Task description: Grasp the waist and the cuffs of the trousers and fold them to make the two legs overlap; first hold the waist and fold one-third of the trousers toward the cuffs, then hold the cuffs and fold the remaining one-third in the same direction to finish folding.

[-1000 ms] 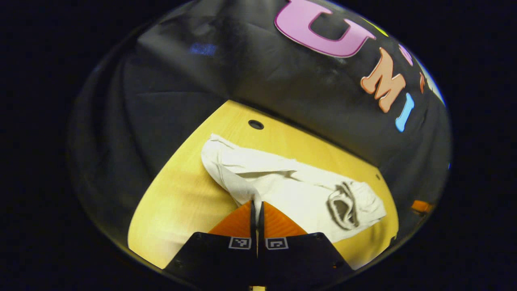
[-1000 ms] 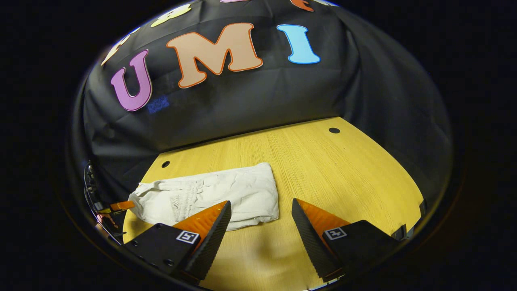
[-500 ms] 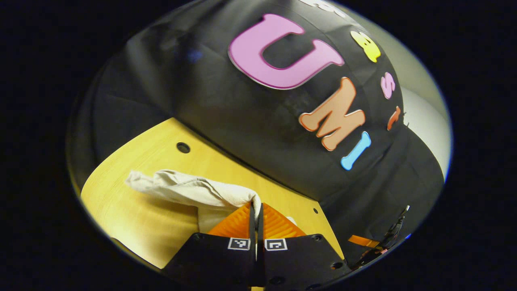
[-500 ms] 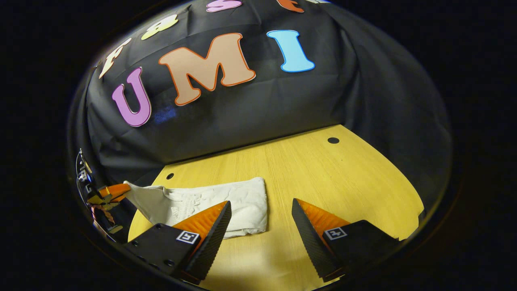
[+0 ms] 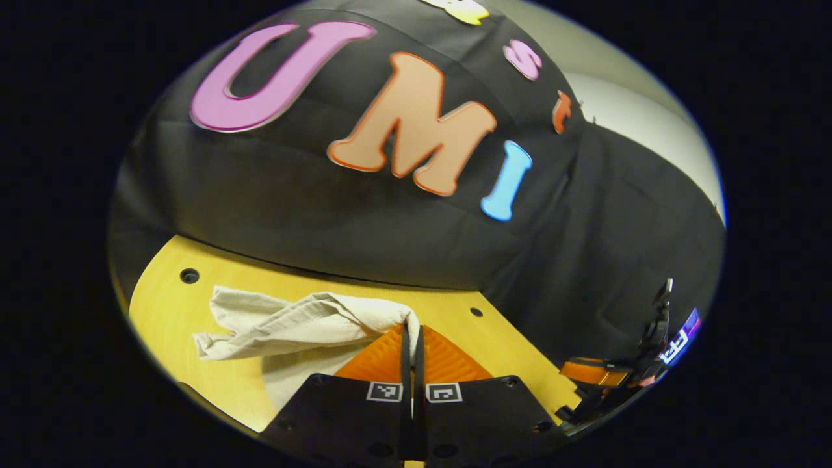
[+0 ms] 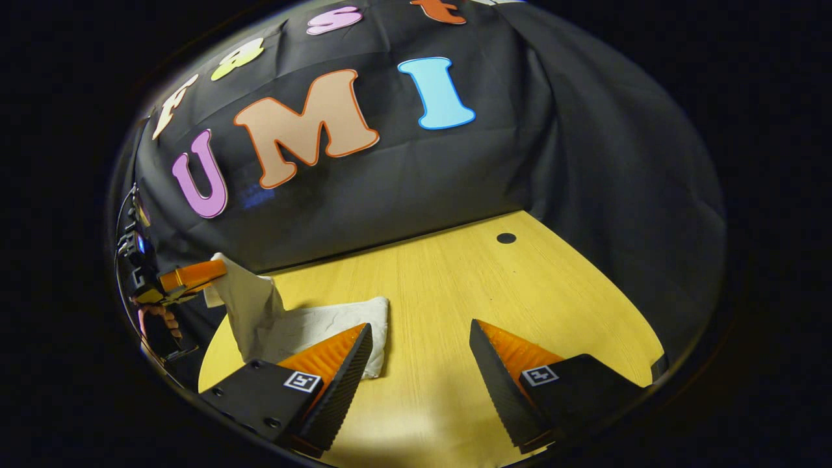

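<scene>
**Colleague:** What is the place like where you work now?

**Me:** It is a booth with a black cloth wall point(image 6: 455, 175) behind, and a yellow wooden table point(image 6: 494, 292) with small round holes near its edge. On the table lie the off-white cotton trousers point(image 6: 325, 325), already doubled so that one leg is on the other.

**Colleague:** And your two tongs, how do they stand?

**Me:** My left gripper point(image 5: 412, 333) is closed tight on one end of the trousers point(image 5: 305, 318); both fingers press on the cloth, and a bunch of it rises from the table up to the tips. In the right gripper view I see this end lifted high, hanging from the left gripper point(image 6: 195, 276), while the rest lies flat on the wood. My right gripper point(image 6: 421, 341) is wide open and grips nothing; it hovers above the table just beside the flat end of the trousers.

**Colleague:** Why do you hold the end so high?

**Me:** I think the lift is needed so the held end can pass over the flat part without dragging it. I judge this is a one-third fold in progress. Which end I hold, waist or cuffs, I cannot tell surely. The right gripper waits open near the cloth, probably to steady it if it slides.
</scene>
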`<state>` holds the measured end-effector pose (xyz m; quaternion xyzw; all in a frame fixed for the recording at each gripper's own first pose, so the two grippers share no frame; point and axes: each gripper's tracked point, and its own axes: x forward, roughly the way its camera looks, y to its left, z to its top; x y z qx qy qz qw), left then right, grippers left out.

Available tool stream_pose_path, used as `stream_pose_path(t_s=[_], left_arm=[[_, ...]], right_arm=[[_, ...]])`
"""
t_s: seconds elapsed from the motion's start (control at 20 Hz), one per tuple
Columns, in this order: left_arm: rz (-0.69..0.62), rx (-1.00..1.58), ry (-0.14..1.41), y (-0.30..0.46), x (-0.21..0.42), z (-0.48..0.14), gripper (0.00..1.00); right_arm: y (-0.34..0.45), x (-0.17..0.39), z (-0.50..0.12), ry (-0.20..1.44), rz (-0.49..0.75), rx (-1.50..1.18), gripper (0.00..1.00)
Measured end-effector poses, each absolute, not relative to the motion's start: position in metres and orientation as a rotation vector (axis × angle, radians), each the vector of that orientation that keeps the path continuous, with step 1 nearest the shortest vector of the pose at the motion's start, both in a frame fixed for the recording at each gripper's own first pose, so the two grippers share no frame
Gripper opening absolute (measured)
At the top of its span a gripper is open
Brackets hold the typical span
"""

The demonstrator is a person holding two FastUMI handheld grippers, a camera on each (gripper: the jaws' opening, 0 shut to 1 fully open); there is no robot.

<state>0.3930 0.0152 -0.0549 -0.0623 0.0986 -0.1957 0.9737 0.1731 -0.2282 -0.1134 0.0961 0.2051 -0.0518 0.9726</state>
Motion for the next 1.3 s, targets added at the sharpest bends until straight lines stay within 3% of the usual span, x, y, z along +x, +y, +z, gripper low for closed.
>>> stream_pose_path(t_s=[0.45,0.6,0.7,0.95,1.0,1.3], left_arm=[[-0.543,0.180,0.468,-0.072,0.386,-0.196,0.00],[-0.566,0.322,0.528,-0.080,0.377,-0.221,0.80],[-0.567,0.359,0.511,-0.080,0.375,-0.224,0.93],[-0.530,0.338,0.444,-0.075,0.373,-0.201,0.93],[-0.502,0.333,0.426,-0.069,0.371,-0.196,0.93],[-0.257,0.253,0.336,0.035,0.341,-0.134,0.93]], right_arm=[[-0.262,0.154,-0.115,0.407,-0.135,0.204,0.91],[-0.266,0.146,-0.115,0.409,-0.145,0.195,0.91],[-0.268,0.139,-0.116,0.412,-0.149,0.187,0.91],[-0.259,0.131,-0.112,0.403,-0.138,0.189,0.91],[-0.255,0.131,-0.109,0.396,-0.132,0.186,0.96],[-0.216,0.135,-0.089,0.336,-0.071,0.196,0.96]])
